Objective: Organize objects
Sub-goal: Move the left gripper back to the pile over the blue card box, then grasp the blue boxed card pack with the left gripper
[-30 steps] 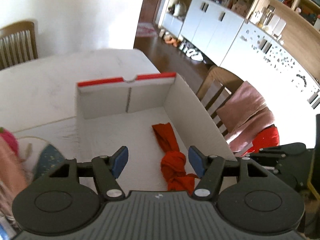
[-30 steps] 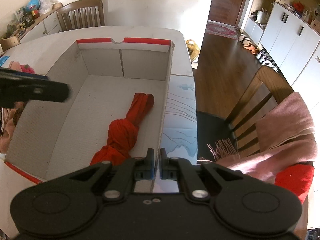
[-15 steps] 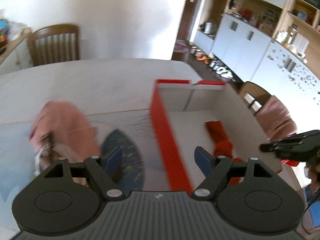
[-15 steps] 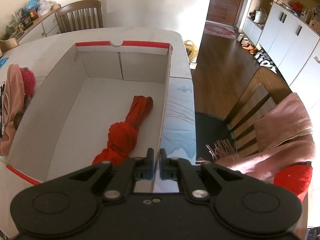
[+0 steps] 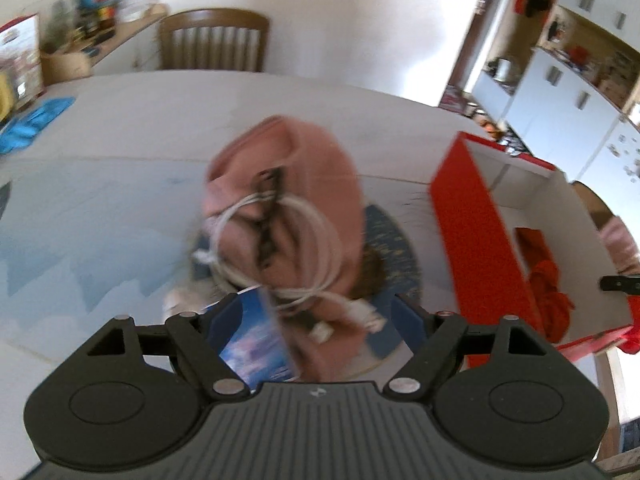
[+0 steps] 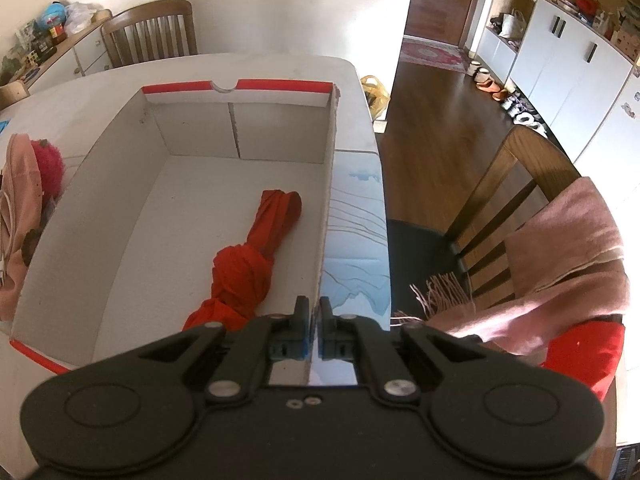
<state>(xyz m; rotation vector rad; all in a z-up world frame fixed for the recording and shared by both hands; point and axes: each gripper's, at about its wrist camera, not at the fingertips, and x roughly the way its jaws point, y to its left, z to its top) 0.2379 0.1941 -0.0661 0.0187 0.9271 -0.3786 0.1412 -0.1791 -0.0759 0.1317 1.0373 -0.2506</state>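
A white cardboard box with red rims (image 6: 120, 184) stands on the table; a knotted red cloth (image 6: 244, 268) lies inside it. My right gripper (image 6: 314, 312) is shut on the box's right wall (image 6: 326, 216) at the near corner. In the left wrist view the box (image 5: 472, 248) is at the right. My left gripper (image 5: 316, 316) is open above a pile left of the box: a pink garment (image 5: 288, 184) with a coiled white cable (image 5: 280, 248) on it, a blue patterned item (image 5: 392, 240) beneath, and a blue booklet (image 5: 256, 340) near the left finger.
A wooden chair (image 6: 516, 200) draped with a pink scarf (image 6: 560, 264) stands right of the table. Another chair (image 5: 212, 40) is at the far side. A blue cloth (image 5: 32, 120) lies at the table's far left. A red fluffy item (image 6: 48, 164) sits beside the box.
My left gripper has swung left, out from over the box to above the pink garment pile, still open. My right gripper has stayed shut on the box wall.
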